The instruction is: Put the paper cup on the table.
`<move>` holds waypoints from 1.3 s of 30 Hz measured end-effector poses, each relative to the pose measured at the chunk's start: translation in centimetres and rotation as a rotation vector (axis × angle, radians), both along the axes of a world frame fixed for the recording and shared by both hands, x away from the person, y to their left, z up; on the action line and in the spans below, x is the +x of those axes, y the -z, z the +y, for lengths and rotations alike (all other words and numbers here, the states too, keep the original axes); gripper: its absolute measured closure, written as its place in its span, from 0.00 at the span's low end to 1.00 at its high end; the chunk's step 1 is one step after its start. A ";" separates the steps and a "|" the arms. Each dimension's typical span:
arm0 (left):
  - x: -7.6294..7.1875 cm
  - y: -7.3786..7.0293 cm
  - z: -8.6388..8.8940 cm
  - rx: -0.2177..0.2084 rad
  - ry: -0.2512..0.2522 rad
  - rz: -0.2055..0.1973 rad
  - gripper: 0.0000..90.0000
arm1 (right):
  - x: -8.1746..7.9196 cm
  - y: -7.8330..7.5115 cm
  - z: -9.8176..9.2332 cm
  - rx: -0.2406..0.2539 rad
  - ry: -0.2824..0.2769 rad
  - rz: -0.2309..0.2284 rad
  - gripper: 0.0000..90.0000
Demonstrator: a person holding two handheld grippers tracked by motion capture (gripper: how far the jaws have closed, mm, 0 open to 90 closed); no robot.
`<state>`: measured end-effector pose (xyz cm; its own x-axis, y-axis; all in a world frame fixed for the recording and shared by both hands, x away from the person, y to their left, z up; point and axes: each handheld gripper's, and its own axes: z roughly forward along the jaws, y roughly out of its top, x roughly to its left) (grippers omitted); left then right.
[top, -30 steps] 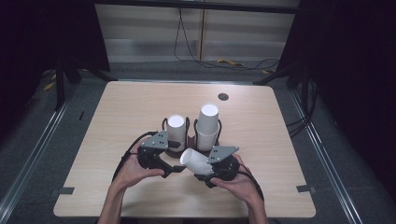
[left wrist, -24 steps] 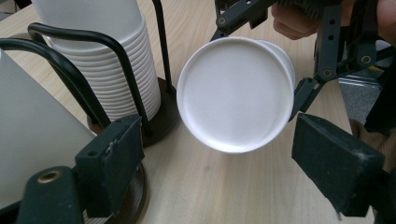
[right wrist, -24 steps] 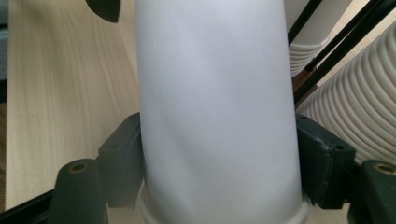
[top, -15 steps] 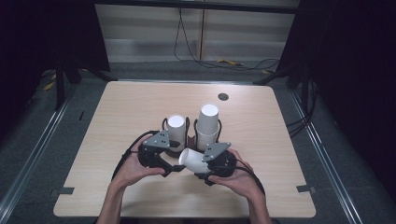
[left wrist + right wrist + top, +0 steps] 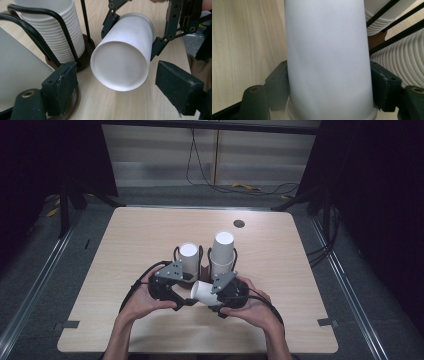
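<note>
Behind the right gripper (image 5: 212,292), clamping a paper cup (image 5: 202,291), stand 2 cup stacks (image 5: 222,251); left gripper (image 5: 117,87) jaws wide.

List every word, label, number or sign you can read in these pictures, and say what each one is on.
None can be read. The paper cup held in the right tool is plain white, as are the cup stacks in their wire racks. The wooden table and the left tool carry no visible marking.
</note>
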<state>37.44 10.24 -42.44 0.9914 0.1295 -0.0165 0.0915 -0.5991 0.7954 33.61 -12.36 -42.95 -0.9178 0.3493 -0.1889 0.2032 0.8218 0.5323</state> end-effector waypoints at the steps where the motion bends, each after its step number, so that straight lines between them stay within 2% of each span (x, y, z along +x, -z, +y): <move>1: 0.1 0.0 0.0 0.003 0.002 -0.001 0.20 | 0.0 0.0 0.1 -0.004 0.007 0.004 0.31; 4: 0.2 0.1 0.0 0.007 -0.015 0.014 0.20 | 0.3 0.1 0.4 -0.030 -0.007 0.017 0.31; 8: 0.2 0.2 -0.2 0.036 -0.002 0.015 0.20 | 0.6 0.2 0.8 -0.065 -0.014 0.043 0.31; 12: 0.2 0.1 -0.3 0.050 0.006 0.014 0.20 | 0.9 0.1 1.0 -0.079 -0.028 0.046 0.31; 18: 0.3 0.2 -0.7 0.101 0.027 0.022 0.20 | 1.0 0.1 1.3 -0.116 -0.041 0.057 0.31; 20: 0.3 0.2 -0.7 0.103 0.027 0.027 0.20 | 1.0 0.0 1.5 -0.131 -0.050 0.039 0.31; 23: 0.4 0.3 -0.9 0.119 0.032 0.032 0.20 | 1.0 0.0 1.7 -0.153 -0.048 0.043 0.31; 30: 0.4 0.6 -1.2 0.132 0.043 0.036 0.21 | 0.9 0.2 1.9 -0.170 -0.065 0.051 0.31; 32: 0.4 0.8 -1.4 0.123 0.041 0.042 0.22 | 0.8 0.2 2.0 -0.172 -0.071 0.049 0.31; 34: 0.5 0.9 -1.4 0.120 0.056 0.050 0.27 | 0.9 0.3 2.1 -0.174 -0.075 0.046 0.31; 39: 0.8 1.1 -1.3 0.111 0.056 0.071 0.27 | 0.8 0.3 2.3 -0.169 -0.085 0.045 0.31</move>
<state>38.19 8.94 -43.57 0.9940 0.0786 -0.0754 0.1089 -0.6886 0.7169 34.43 -10.03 -43.30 -0.9513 0.2372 -0.1969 0.1498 0.9139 0.3774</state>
